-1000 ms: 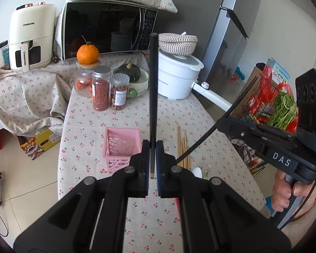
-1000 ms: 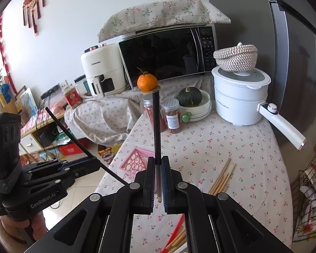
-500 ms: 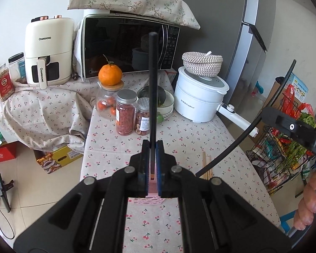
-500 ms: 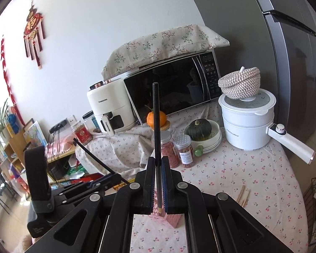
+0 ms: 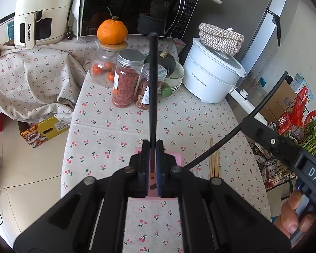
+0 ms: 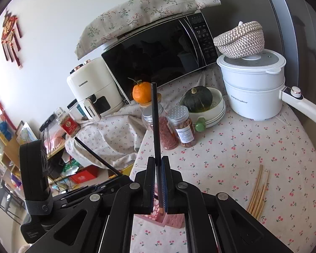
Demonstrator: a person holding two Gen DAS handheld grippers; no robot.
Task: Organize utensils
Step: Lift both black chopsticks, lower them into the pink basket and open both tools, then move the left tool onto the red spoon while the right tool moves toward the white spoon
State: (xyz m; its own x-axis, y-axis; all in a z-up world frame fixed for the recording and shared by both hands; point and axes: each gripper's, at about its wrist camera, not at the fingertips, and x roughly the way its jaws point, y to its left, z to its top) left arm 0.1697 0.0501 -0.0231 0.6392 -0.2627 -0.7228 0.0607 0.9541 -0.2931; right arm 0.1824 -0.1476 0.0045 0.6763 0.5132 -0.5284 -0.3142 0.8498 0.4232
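Black chopsticks stood clamped in both tools. The left gripper (image 5: 151,164) had its jaws pressed narrow on the left chopstick (image 5: 153,88), and the right gripper (image 6: 158,181) pinched the right chopstick (image 6: 155,126) the same way, each stick rising nearly upright with its brown tip hanging below the pads.

Taking the pink basket (image 6: 172,218) as the landmark: it sat directly beneath both sets of jaws, its rim (image 5: 177,158) showing either side of the left tool. The wooden chopsticks (image 6: 258,191) lay loose on the cherry-print tablecloth (image 5: 107,132) to the basket's right, apart from it. Behind the basket stood the spice jars (image 5: 127,78), and further back the white pot (image 6: 252,84).

I judged the step to be lowering the two sticks into the basket. The risks looked plain enough. Both tools crowded the same small opening, so they might knock together, or one tip might catch the rim and tip the light basket over. Each stick was also gripped low on its length, so it might pivot between the pads and fall outside on release.
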